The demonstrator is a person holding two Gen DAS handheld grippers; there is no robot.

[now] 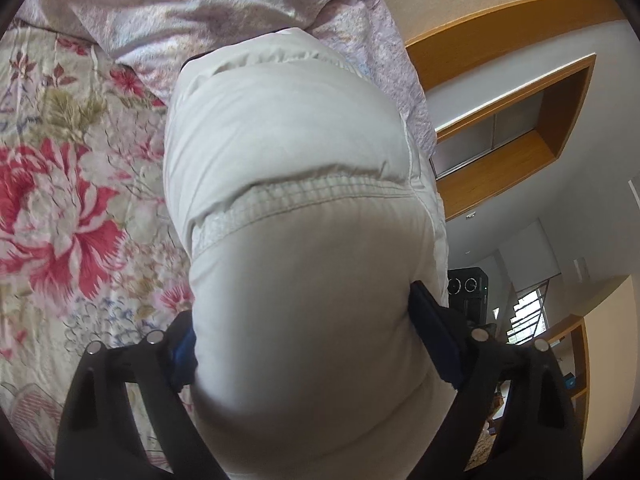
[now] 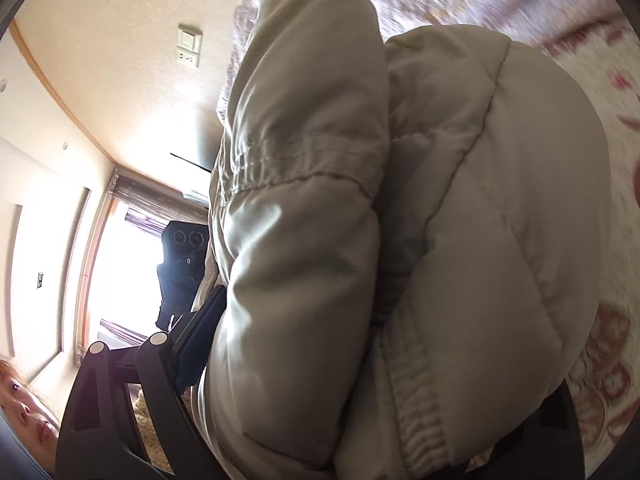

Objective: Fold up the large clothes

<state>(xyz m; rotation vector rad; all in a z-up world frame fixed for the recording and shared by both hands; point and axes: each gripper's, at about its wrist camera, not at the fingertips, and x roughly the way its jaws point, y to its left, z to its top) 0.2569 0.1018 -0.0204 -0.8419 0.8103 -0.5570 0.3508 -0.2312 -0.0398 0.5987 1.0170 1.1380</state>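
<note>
A puffy beige padded jacket (image 1: 288, 152) fills the middle of the left wrist view, bundled thick and stretching away over a floral bedspread (image 1: 60, 200). My left gripper (image 1: 304, 320) is shut on its near end, with a blue pad pressed into the fabric on each side. In the right wrist view the same jacket (image 2: 480, 200) bulges in two stacked rolls with an elastic hem at the near edge. My right gripper (image 2: 380, 344) holds it in a wide grip. Its left finger (image 2: 204, 320) presses the roll, and its right finger is mostly hidden behind the fabric.
A lilac pillow (image 1: 192, 4) lies at the head of the bed. To the side are a wood-framed wall niche (image 1: 520, 128), a black device (image 2: 180, 256) before a bright window, and a wall switch (image 2: 189, 46). A person's face (image 2: 24, 404) shows at the lower left.
</note>
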